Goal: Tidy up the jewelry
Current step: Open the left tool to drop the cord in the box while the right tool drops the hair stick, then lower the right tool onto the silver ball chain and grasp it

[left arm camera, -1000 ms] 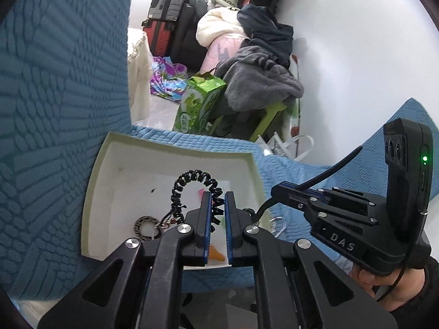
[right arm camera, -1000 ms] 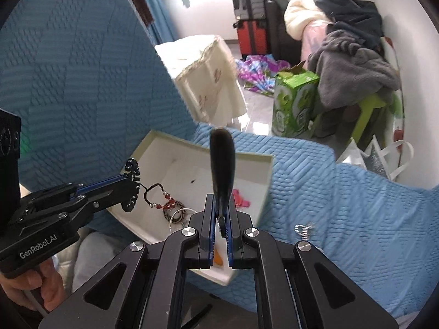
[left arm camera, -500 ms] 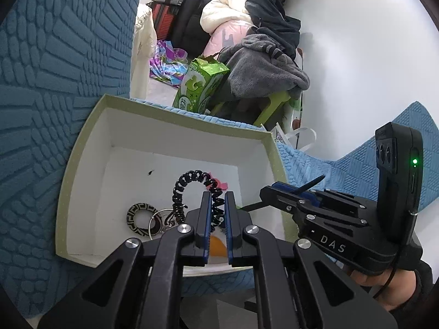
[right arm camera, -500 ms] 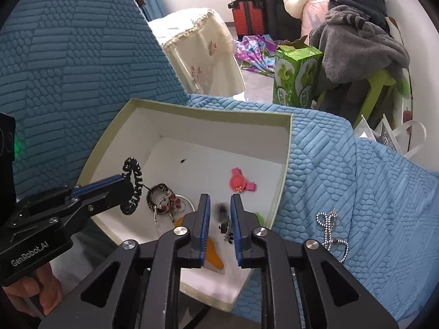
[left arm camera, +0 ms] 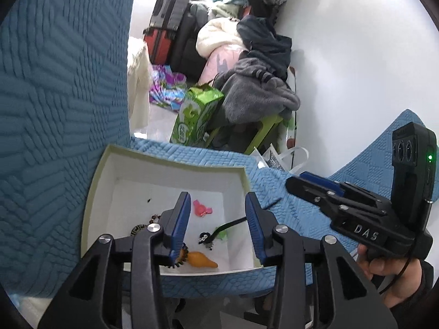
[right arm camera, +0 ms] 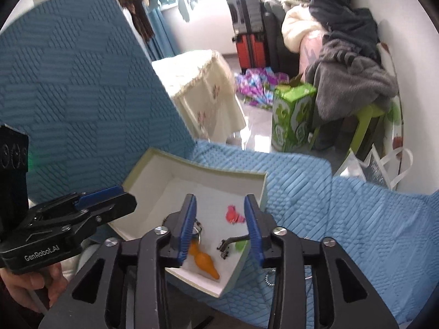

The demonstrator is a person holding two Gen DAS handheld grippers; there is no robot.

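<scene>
A white open box (left arm camera: 175,161) (right arm camera: 192,164) sits on the blue quilted seat. In it lie a pink piece (left arm camera: 201,209) (right arm camera: 233,213), an orange piece (left arm camera: 203,260) (right arm camera: 204,260), a black hair clip (left arm camera: 219,229) (right arm camera: 233,241), a small green piece (right arm camera: 241,245) and a patterned ring (left arm camera: 137,229). My left gripper (left arm camera: 218,216) is open and empty over the box. My right gripper (right arm camera: 219,219) is open and empty over the box's near side. A silver chain (right arm camera: 270,277) lies on the seat under the right gripper.
The blue chair back (left arm camera: 63,82) rises at the left. Beyond the seat edge stand a green carton (left arm camera: 194,118), a pile of clothes (left arm camera: 258,93), suitcases (right arm camera: 247,27) and a cloth-covered table (right arm camera: 197,87). A white wall (left arm camera: 356,68) is at the right.
Both grippers have opened. The left let go of the black coiled hair tie, the right let go of the black clip, which now lies in the box. Both pulled back.
</scene>
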